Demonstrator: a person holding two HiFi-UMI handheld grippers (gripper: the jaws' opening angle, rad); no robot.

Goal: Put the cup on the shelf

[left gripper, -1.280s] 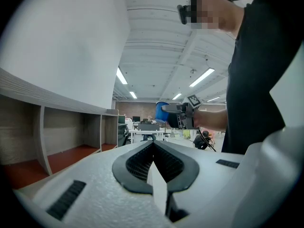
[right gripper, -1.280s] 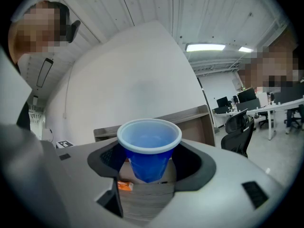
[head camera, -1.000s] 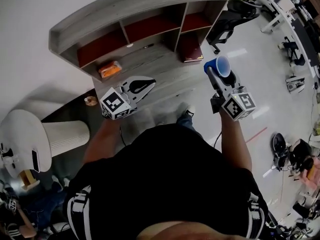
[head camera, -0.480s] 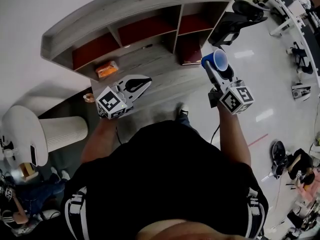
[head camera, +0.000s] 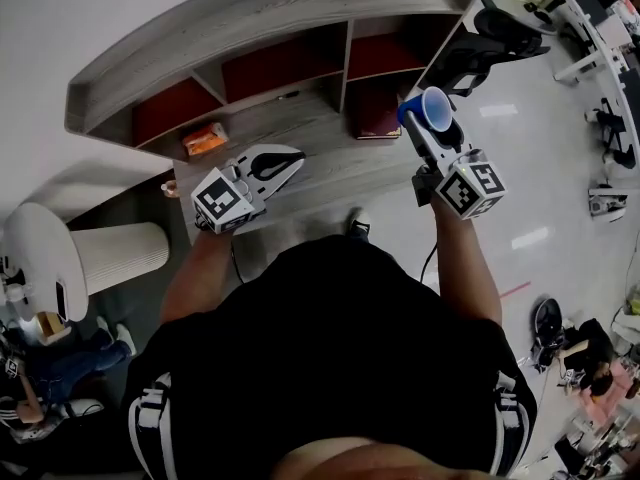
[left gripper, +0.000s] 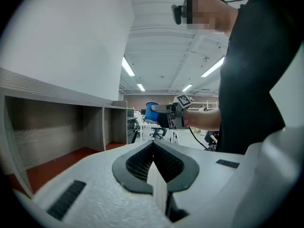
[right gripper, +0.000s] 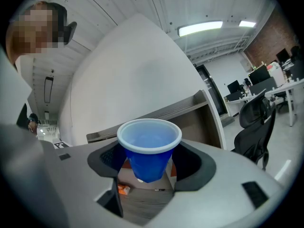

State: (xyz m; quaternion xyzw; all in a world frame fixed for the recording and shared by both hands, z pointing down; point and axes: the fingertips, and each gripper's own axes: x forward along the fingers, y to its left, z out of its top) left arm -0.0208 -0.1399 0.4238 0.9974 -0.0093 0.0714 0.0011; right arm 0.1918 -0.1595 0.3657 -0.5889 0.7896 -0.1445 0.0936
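A blue plastic cup [head camera: 433,109] stands upright with its mouth up, gripped round its lower body by my right gripper [head camera: 424,126]. In the right gripper view the cup [right gripper: 148,153] sits between the dark pads [right gripper: 190,163], and the grey wooden shelf [right gripper: 192,109] lies beyond it. The shelf [head camera: 250,23] has red-floored compartments and a lower ledge. The cup hangs in front of its right end. My left gripper [head camera: 273,161] hovers over the ledge with its jaws together and nothing between them. The left gripper view looks past that gripper [left gripper: 153,152] at the cup [left gripper: 152,112] in the distance.
An orange box [head camera: 204,139] and a small dark pen [head camera: 291,95] lie on the ledge. A dark red book [head camera: 376,120] rests in the lower right compartment. A black office chair [head camera: 492,40] stands right of the shelf. A white ribbed bin [head camera: 122,256] stands at the left.
The person has moved closer to the shelf. The right gripper has carried the cup up and forward, nearer the shelf's right end. The left gripper stays shut and has shifted slightly.
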